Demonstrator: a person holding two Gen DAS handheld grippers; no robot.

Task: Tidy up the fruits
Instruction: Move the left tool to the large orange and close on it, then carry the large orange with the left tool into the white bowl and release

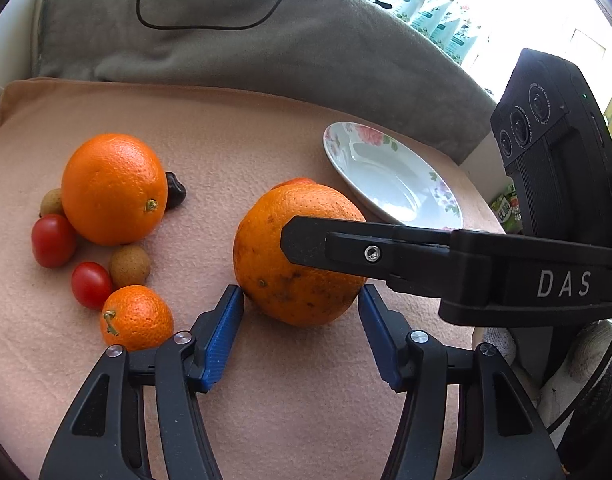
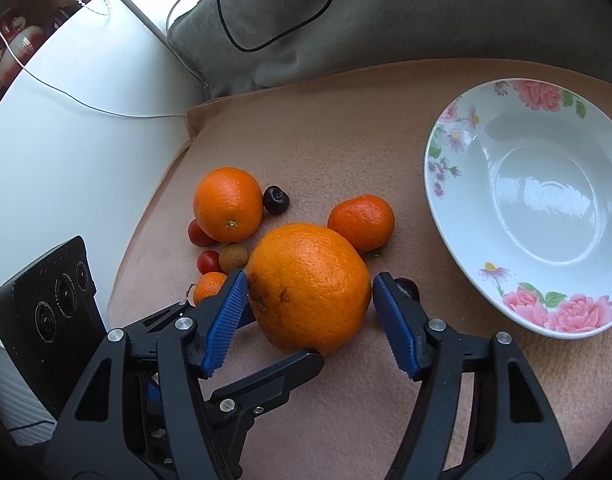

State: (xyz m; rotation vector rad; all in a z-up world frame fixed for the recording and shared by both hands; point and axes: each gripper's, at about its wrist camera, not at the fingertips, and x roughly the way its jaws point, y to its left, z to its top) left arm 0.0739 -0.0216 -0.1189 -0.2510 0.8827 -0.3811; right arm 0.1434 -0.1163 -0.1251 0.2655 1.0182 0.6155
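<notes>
A large spotted orange (image 1: 266, 264) (image 2: 306, 280) rests on the peach cloth (image 1: 246, 140), with both grippers set crosswise around it. My left gripper (image 1: 301, 290) has both blue pads touching its near flanks. My right gripper (image 2: 308, 280) straddles it: the left pad touches the peel and a thin gap shows at the right pad. One black finger (image 1: 346, 244) of the right gripper crosses in front of the orange. A floral white plate (image 2: 438, 152) (image 1: 390, 180), with nothing in it, lies to the right.
To the left lie a second orange (image 2: 228, 204), a small mandarin (image 1: 137, 317), two cherry tomatoes (image 1: 53, 240), longans (image 1: 129, 266) and a dark cherry (image 2: 276, 199). A mandarin (image 2: 362, 222) sits behind the big orange. A grey blanket (image 1: 226, 40) with a black cable lines the back.
</notes>
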